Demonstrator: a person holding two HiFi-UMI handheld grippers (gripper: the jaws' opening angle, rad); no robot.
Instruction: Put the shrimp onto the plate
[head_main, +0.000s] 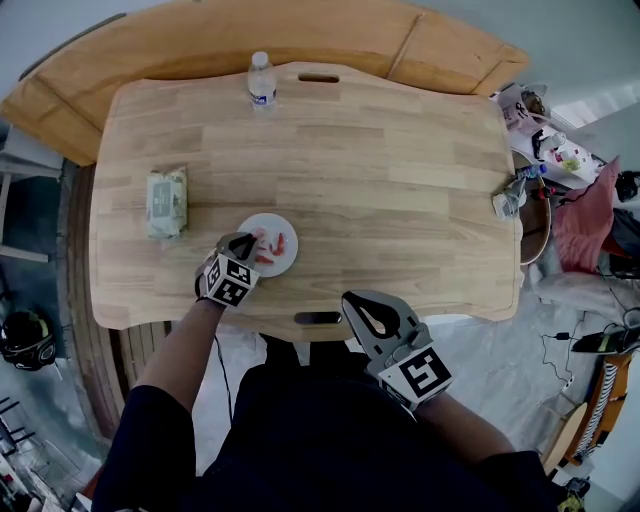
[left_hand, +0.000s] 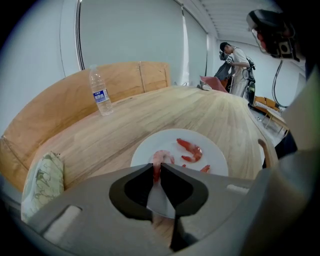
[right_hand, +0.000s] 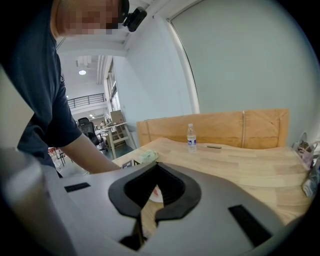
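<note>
A white plate (head_main: 285, 264) sits near the front of the wooden table (head_main: 400, 150). Two red shrimp (head_main: 281, 243) lie on it, and in the left gripper view they show as shrimp (left_hand: 191, 148) on the plate (left_hand: 215, 156). My left gripper (head_main: 243, 241) hangs over the plate's left side. Its jaws (left_hand: 156, 168) are shut on a pink shrimp (left_hand: 161, 157) that sticks out past the tips, just above the plate. My right gripper (head_main: 352, 300) is off the table's front edge, to the right of the plate. Its jaws (right_hand: 157, 166) are shut with nothing in them.
A water bottle (head_main: 261, 80) stands at the table's far edge. A pack of wipes (head_main: 166, 200) lies left of the plate. Small clutter (head_main: 512, 195) sits at the right edge. A wooden bench back (head_main: 250, 30) curves behind the table. A person (left_hand: 232, 60) stands far off.
</note>
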